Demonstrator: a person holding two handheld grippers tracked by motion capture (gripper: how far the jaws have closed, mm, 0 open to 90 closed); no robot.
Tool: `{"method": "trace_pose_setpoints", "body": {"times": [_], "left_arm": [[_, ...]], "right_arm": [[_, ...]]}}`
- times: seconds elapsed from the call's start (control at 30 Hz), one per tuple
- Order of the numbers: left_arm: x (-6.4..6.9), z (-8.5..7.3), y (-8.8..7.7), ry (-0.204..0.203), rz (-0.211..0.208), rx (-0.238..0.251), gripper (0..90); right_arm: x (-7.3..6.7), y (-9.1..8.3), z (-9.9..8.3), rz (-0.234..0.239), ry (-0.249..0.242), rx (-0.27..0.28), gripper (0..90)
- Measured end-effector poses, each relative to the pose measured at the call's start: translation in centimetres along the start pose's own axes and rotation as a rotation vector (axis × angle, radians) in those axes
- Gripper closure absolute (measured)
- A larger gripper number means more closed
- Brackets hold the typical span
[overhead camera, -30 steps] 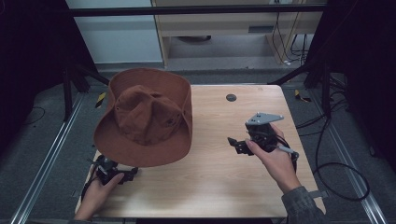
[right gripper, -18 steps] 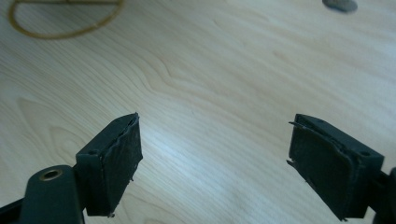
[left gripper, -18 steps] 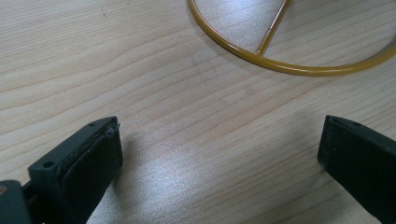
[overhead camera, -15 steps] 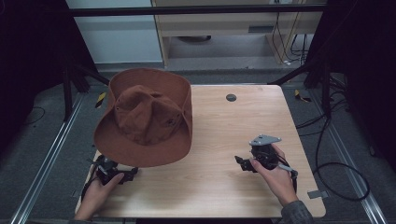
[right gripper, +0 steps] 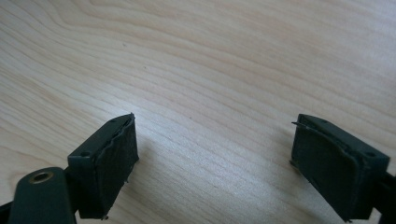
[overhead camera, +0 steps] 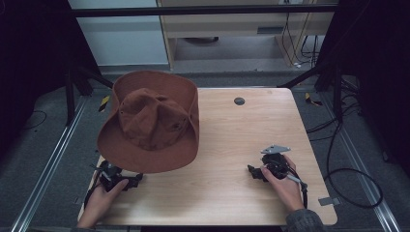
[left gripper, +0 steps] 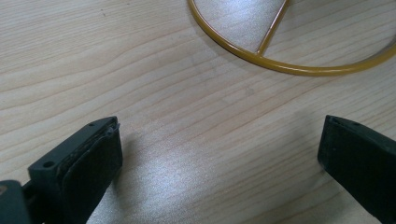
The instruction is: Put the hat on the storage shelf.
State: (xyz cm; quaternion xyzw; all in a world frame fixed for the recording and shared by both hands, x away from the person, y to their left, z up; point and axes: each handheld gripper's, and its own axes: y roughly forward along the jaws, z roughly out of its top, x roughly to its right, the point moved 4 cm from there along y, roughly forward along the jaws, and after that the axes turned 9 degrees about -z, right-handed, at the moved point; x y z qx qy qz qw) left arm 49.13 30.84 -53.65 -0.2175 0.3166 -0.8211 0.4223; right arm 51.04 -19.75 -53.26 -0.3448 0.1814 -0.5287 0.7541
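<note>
A: What is the biggest thing here, and where does it sit?

B: On the pale wooden tabletop the large brown felt hat with a wide brim is at about 10 o'clock. It seems to rest on a thin yellow wire ring stand, which the left gripper view shows lying on the wood just ahead of the jaws. The hat's brim hangs over the left edge of the tabletop.

A: And the two grippers?

B: The left gripper lies low at 7 o'clock, just under the near brim, its jaws spread wide with only wood between them. The right gripper is at 5 o'clock, well apart from the hat, jaws also spread and holding nothing.

A: So how should the hat be taken well?

B: I think the brim is the place to pinch, not the soft crown, which would dent. The left gripper should rise a little and close on the near brim edge; the right one must first travel toward 9 o'clock to take the brim on its side. Lift with both evenly, so the hat does not tilt or drag the wire ring along.
</note>
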Motion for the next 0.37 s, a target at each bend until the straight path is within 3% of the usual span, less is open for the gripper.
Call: {"method": "trace_pose_setpoints", "body": {"times": [0.23, 0.37], "left_arm": [[0.00, 0.00, 0.00, 0.000, 0.000, 0.000, 0.0], [0.03, 0.00, 0.01, -0.001, -0.002, 0.000, 0.0]], "right_arm": [[0.05, 0.34, -0.47, -0.030, 0.003, 0.068, 11.9], [-0.04, 0.25, -0.50, -0.030, 0.014, 0.063, 11.9]]}}
